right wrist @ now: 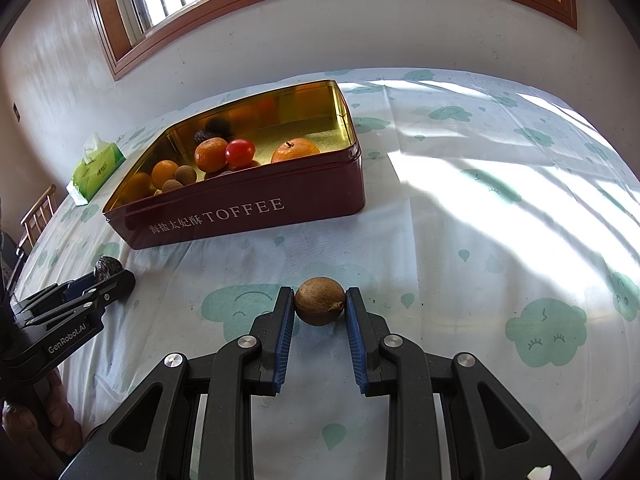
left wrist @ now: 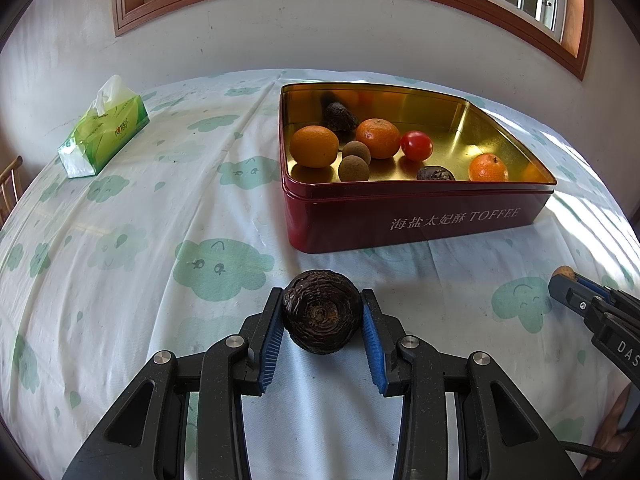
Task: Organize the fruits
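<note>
The left tool grips a dark, wrinkled round fruit; the right tool is closed on a smooth brown longan, both near the counter's front edge.

Cloud-print tablecloth – red toffee tin, green tissue pack

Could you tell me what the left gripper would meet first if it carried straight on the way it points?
Probably the tablecloth: the left gripper, shut on a dark wrinkled fruit, points downward. The red tin lies farther ahead; depth is unclear.
</note>
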Action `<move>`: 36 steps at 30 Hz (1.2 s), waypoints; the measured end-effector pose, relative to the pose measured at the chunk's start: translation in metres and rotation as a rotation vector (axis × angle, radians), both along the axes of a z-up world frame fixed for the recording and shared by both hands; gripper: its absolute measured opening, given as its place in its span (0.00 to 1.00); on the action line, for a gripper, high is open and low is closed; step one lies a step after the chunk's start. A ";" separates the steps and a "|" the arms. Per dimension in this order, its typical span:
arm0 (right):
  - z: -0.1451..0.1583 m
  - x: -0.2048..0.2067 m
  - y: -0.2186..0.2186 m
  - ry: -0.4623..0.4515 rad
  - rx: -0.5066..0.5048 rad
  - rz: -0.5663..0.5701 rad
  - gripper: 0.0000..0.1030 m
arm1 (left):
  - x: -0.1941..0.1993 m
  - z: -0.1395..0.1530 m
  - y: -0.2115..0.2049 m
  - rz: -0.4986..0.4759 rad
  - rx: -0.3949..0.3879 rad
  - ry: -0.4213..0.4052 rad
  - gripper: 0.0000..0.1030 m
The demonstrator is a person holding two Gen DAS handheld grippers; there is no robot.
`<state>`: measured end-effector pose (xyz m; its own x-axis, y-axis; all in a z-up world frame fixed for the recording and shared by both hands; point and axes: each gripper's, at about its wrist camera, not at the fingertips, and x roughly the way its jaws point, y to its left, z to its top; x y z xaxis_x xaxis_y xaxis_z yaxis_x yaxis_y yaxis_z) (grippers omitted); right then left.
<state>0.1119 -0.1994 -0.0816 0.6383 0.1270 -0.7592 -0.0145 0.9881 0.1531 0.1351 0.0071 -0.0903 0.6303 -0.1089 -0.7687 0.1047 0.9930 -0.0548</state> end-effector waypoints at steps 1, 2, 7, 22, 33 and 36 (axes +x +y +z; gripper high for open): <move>0.000 0.000 0.000 0.000 0.000 0.000 0.23 | 0.000 0.000 0.000 0.000 0.000 0.000 0.37; 0.000 0.000 0.000 -0.001 0.001 -0.001 0.23 | 0.000 0.000 0.000 -0.001 0.000 0.000 0.37; 0.000 -0.001 0.000 -0.002 -0.001 -0.001 0.23 | 0.000 0.000 0.000 0.000 0.000 0.000 0.37; 0.003 -0.003 0.004 -0.018 -0.004 0.008 0.23 | -0.004 0.002 0.007 0.006 -0.013 -0.034 0.37; 0.011 -0.008 0.011 -0.045 0.008 0.031 0.23 | -0.009 0.009 -0.002 -0.016 0.016 -0.079 0.37; 0.015 -0.008 0.013 -0.055 0.008 0.036 0.23 | -0.009 0.013 -0.005 -0.021 0.015 -0.087 0.37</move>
